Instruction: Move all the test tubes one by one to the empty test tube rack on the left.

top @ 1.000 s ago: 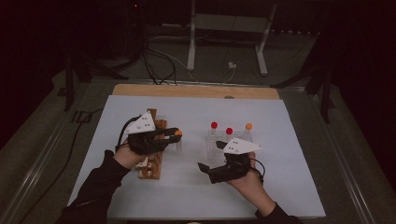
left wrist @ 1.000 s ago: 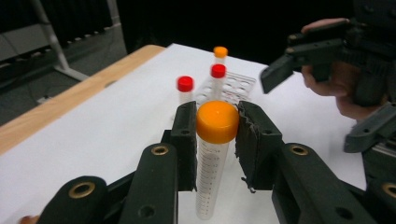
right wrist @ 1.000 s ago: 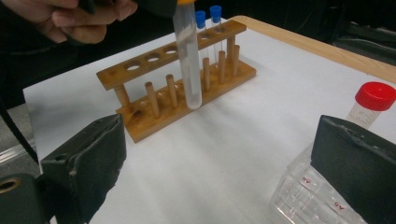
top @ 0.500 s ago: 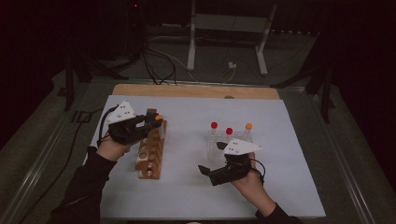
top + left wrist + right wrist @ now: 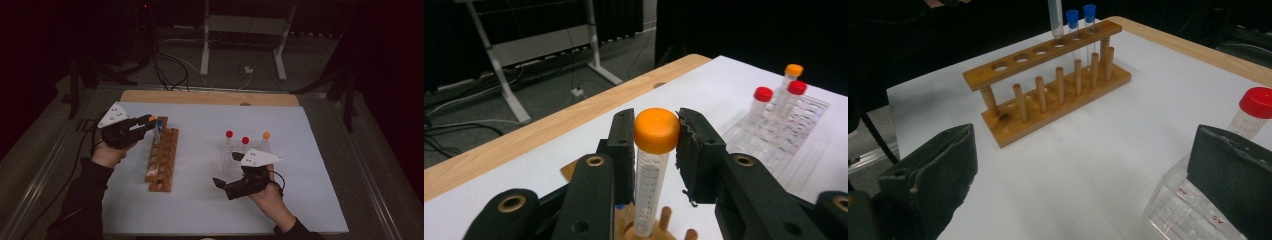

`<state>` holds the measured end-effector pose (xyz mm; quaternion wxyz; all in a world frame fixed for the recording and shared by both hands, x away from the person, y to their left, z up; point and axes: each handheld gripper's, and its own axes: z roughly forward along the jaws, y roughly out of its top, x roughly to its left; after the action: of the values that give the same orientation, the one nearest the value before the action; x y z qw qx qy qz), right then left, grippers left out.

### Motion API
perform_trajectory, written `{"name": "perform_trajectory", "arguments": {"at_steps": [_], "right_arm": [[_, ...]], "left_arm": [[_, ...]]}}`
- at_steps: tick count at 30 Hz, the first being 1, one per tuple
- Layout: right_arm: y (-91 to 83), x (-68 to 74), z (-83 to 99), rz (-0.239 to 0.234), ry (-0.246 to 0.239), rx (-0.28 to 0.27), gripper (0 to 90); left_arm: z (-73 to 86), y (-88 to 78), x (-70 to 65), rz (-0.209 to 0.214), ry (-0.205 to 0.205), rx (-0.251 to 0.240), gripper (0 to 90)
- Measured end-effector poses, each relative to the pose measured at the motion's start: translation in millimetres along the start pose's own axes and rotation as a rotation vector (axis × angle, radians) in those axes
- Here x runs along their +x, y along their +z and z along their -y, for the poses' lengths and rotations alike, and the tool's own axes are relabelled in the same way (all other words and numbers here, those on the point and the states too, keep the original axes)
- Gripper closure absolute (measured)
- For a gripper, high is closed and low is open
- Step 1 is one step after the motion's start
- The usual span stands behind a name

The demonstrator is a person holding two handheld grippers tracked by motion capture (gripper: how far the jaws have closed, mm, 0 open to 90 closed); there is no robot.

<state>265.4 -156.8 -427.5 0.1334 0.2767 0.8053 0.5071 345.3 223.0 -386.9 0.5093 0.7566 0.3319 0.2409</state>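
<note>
Right, the left hand-held gripper [image 5: 150, 122] sits at abt 9 o'clock on the bench [image 5: 200, 210], pads clamped on an orange-capped tube [image 5: 651, 170]. In the left gripper view the tube stands upright betw. the two black jaws, gripped just under and at the cap, its lower end down at the top rail of the wooden rack [image 5: 162, 157]. The right gripper view shows the tube's rounded tip [image 5: 1055, 22] at one of the rack's holes, next to two blue-capped tubes [image 5: 1080, 25] already standing at the rack's far end; whether the tip is in the hole or just above it, can't tell. From the high view the rack runs roughly 6-to-12 o'clock, w/ the left gripper coming at its 12 o'clock end from the 9 o'clock side, the person's left hand [image 5: 107, 152] behind it.

The right hand-held gripper [image 5: 225, 185] is abt 5 o'clock on the bench, jaws wide apart w/ nothing betw. them, pointing toward 9 o'clock at the rack's 6 o'clock end but well apart from it. Just at its 12 o'clock stands a clear plastic rack [image 5: 235, 155] w/ two red-capped tubes [image 5: 229, 135] and one more orange-capped one [image 5: 266, 136]. In the right gripper view one red cap [image 5: 1258, 102] peeks up beside the right jaw, the clear rack's corner just under that jaw.
</note>
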Motion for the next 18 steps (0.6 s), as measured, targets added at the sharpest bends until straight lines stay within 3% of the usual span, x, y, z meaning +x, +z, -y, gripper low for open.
{"name": "perform_trajectory", "arguments": {"at_steps": [5, 18], "right_arm": [[-0.4, 0.2, 0.2, -0.001, 0.0, 0.0, 0.0], [-2.1, -0.2, 0.8, -0.002, -0.002, -0.002, 0.0]], "left_arm": [[7.1, 3.6, 5.0, 0.004, -0.035, 0.005, 70.9], [29.0, 19.5, 0.0, 0.021, -0.038, 0.092, 71.0]]}}
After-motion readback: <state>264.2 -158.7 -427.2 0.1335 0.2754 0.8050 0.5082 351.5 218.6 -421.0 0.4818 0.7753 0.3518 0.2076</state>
